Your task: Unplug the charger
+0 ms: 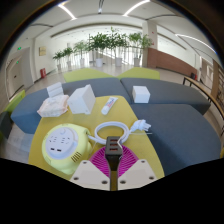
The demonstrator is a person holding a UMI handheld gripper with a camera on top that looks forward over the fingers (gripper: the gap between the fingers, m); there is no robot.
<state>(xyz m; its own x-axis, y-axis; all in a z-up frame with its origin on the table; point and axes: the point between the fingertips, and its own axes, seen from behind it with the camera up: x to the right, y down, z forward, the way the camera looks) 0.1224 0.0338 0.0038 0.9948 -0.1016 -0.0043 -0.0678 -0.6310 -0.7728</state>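
A dark charger plug (113,149) sits between my pink pads, and both fingers press on it, so my gripper (113,158) is shut on it. A white cable (112,127) loops on the yellow table (120,112) just ahead of the fingers and runs to a small white block (141,126) on the right. A round yellow-and-white socket hub (62,143) lies just left of the fingers. The plug looks apart from the hub; I cannot tell whether they touch.
Beyond the cable lie a white remote-like bar (108,104), a white box (82,99), a white basket of papers (52,105) and a small white box (141,93). Grey seats (180,125) flank the table. Potted plants (110,45) stand at the back.
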